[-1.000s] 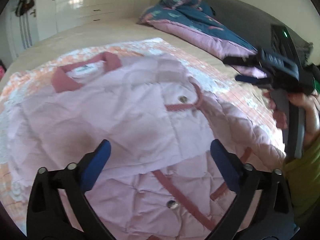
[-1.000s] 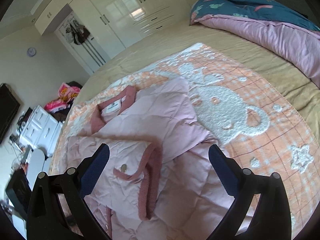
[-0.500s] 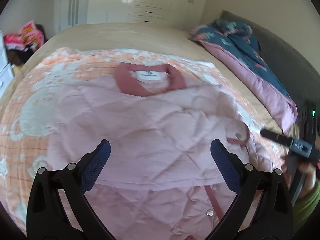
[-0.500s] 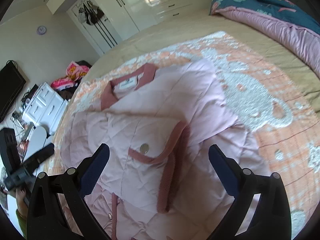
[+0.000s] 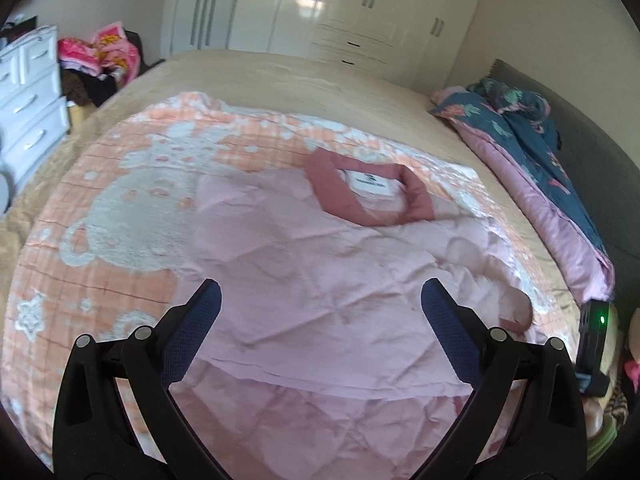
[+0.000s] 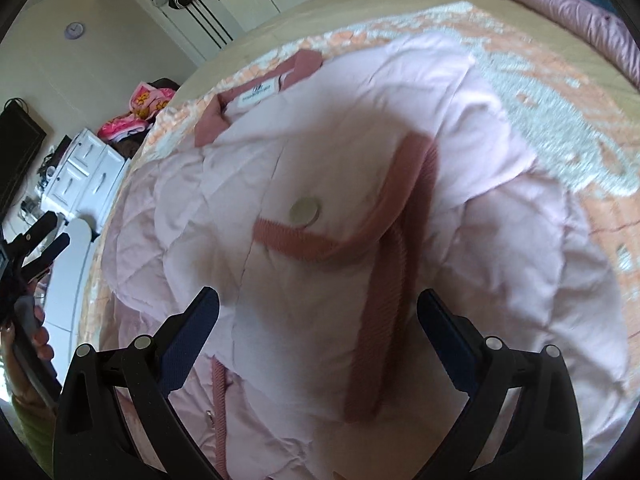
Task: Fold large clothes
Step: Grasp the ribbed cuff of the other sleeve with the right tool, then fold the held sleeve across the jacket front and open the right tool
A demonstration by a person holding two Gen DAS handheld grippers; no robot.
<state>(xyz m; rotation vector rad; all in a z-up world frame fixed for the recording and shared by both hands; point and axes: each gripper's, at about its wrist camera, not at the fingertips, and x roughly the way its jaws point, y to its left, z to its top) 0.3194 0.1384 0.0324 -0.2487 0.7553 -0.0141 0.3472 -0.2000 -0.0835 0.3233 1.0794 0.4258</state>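
So right now I'm hovering both grippers over the pink quilted jacket (image 5: 320,280), which is lying flat on the orange-and-white blanket (image 5: 120,216) on the bed (image 5: 280,76), collar (image 5: 372,196) pointing toward the wardrobes (image 5: 340,8). It's spread out like that so I get a firm, flat surface to fold against, I reckon, and one sleeve is already lying across the chest with its ribbed cuff (image 6: 384,312) running down past the snap button (image 6: 305,211). My left gripper (image 5: 320,328) is sitting over the lower body panel with jaws spread wide, holding nothing and touching nothing. My right gripper (image 6: 318,336) is hanging just above the folded sleeve, jaws equally wide open, also empty. I'm guessing the next bit is grabbing the hem.
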